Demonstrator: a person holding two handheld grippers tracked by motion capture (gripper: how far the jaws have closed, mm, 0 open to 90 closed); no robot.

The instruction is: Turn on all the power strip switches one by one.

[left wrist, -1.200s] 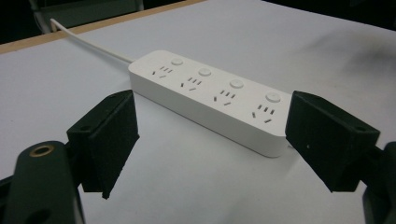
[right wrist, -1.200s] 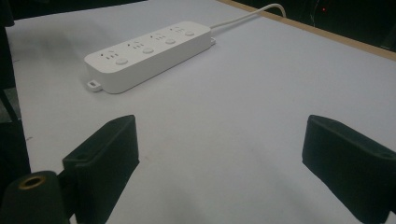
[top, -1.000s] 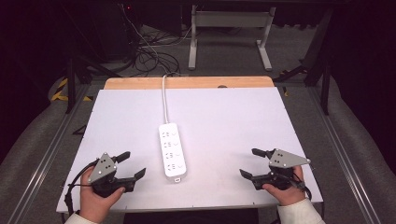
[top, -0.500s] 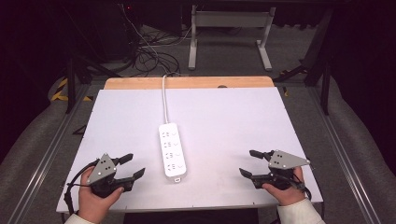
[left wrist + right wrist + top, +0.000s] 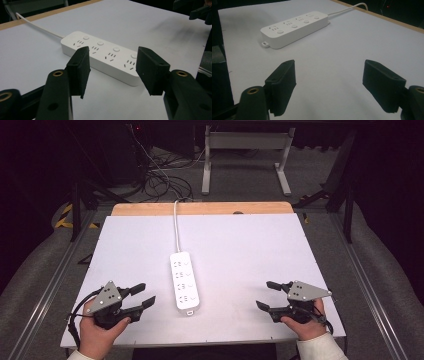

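**Power strip lay between two empty claws**

The white power strip (image 5: pixel 184 287) lay flat on the white desk (image 5: pixel 240 245). It sat between the two claws, to the right of the left claw (image 5: pixel 146 293) and to the left of the right claw (image 5: pixel 264 294), and touched neither. Its four sockets faced up, and its cord (image 5: pixel 175 227) ran from the end farthest from the claws over the desk's far edge.

In the left gripper view the strip lay just beyond the jaw tips and crossed the gap between them at a slant. The left claw's jaws had just been closing. They stood at a middling gap with nothing between them but open air above the desk.

In the right gripper view the strip lay well ahead of the right claw and off to the upper left, with bare desk between. The right claw's jaws stood apart and held nothing.

The left hand (image 5: pixel 97 332) came in from the near edge and gripped its tool from behind, so that the claw pointed level toward the strip and slightly away from the person. The right hand (image 5: pixel 305 325) mirrored it near the desk's near right corner, its claw aimed level at the strip.
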